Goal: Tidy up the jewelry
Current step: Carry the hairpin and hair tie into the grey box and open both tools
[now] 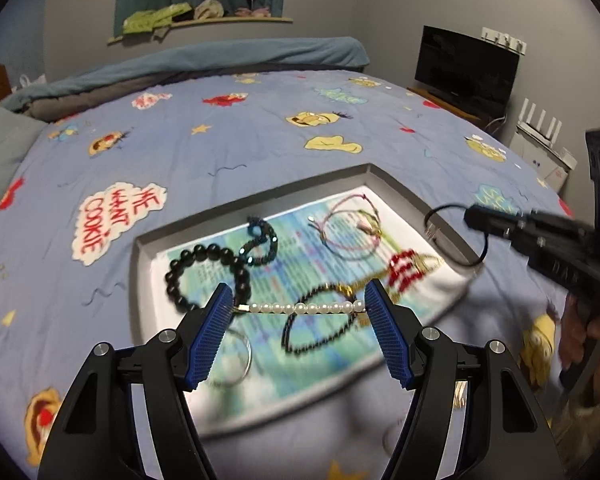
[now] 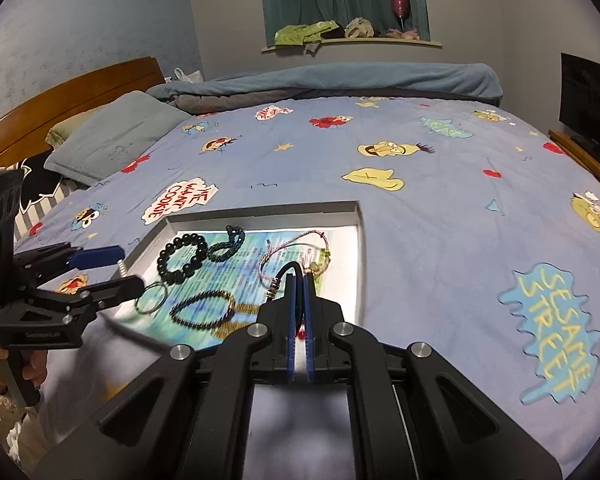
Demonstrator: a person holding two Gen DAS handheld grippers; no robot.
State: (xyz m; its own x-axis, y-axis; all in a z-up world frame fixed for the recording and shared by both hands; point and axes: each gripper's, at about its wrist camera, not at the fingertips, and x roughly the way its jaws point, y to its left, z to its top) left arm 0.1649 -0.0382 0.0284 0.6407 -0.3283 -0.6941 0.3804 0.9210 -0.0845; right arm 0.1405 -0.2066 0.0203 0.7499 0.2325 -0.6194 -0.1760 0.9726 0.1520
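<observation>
Leftmost, left gripper (image 1: 300,307) clamps pearl hair clip (image 1: 304,307) end to end, above grey tray (image 1: 396,184) holding black bead bracelet (image 1: 204,276). Rightward, right gripper (image 2: 299,280) pinched closed on black cord loop (image 1: 456,236), over tray's right edge.

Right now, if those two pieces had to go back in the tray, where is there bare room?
The tray is crowded on its left: black bead bracelet, teal bracelet, thin ring and dark beaded loop. The barest patch is the white strip along the right wall, beyond the pink cord bracelet. The bedspread right of the tray is open.
</observation>
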